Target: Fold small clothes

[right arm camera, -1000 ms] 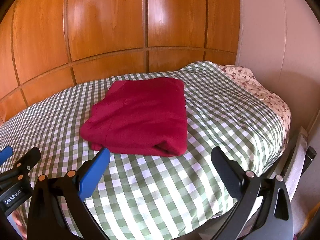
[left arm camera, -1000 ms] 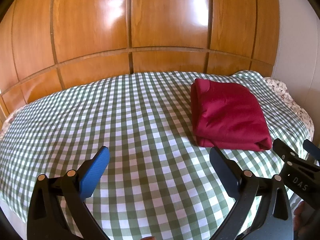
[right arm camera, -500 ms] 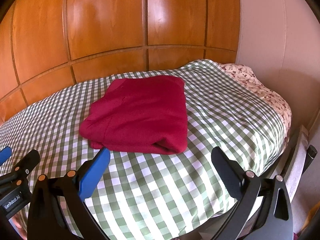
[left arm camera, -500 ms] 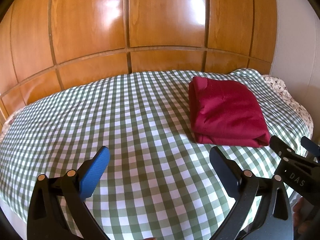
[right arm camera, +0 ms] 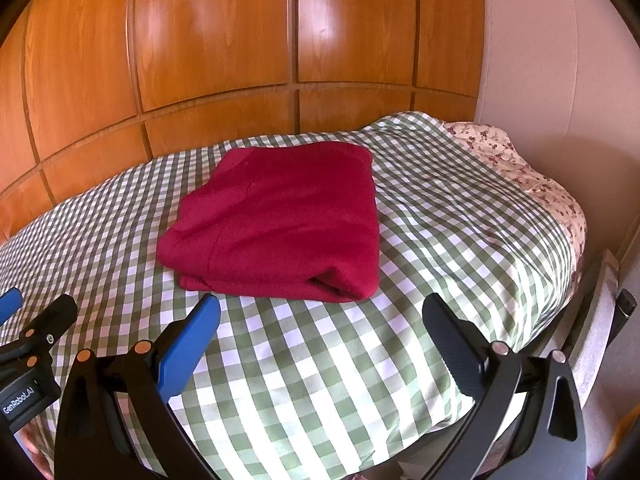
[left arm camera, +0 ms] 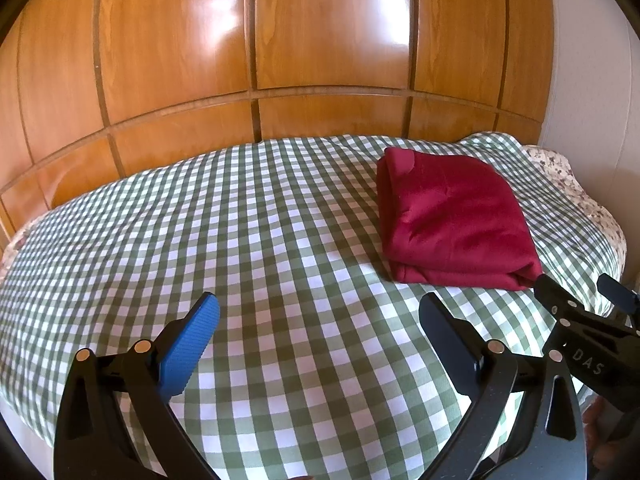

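Observation:
A dark red garment lies folded into a thick rectangle on the green-and-white checked bed cover. It also shows in the right wrist view. My left gripper is open and empty, above the cover, to the near left of the garment. My right gripper is open and empty, just in front of the garment's near edge. The right gripper shows at the right edge of the left wrist view. The left gripper shows at the left edge of the right wrist view.
A glossy wooden panelled headboard runs along the far side of the bed. A floral sheet shows at the right end, by a pale wall. The bed's right edge drops off near a dark frame.
Both grippers have drawn back a little from the bed. The folded garment has not moved. Both grippers stay open.

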Tool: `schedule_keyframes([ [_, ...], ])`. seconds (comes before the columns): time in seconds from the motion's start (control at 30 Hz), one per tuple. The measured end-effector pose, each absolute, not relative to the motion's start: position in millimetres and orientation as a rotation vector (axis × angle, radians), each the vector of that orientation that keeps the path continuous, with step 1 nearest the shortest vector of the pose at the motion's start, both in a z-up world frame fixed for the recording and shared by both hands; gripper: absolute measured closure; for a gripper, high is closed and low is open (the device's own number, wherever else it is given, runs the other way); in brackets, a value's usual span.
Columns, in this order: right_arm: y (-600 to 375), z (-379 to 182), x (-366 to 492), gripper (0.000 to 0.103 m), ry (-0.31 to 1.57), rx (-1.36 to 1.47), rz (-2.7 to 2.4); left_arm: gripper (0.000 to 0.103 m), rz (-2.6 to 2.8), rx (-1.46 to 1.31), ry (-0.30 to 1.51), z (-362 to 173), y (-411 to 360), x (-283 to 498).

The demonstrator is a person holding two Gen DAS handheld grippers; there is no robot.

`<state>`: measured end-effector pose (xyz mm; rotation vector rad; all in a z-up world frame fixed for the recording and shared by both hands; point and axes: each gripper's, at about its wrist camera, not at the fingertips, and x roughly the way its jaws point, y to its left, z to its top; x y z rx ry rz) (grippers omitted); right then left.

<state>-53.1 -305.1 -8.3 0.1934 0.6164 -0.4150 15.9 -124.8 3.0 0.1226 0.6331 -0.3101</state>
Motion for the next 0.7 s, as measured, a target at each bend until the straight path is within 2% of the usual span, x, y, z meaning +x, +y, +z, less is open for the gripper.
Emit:
schedule_keyframes([
  [0.43,-320,-19,-42,0.002,0.654,0.217,-0.400,0.004,-0.293,0.107,0.720,-21,-125,41],
  [0.7,-421,-16,-17,0.002,0.663,0.370,-0.548,0.004,-0.256,0.018,0.856,-50,-92,84],
])
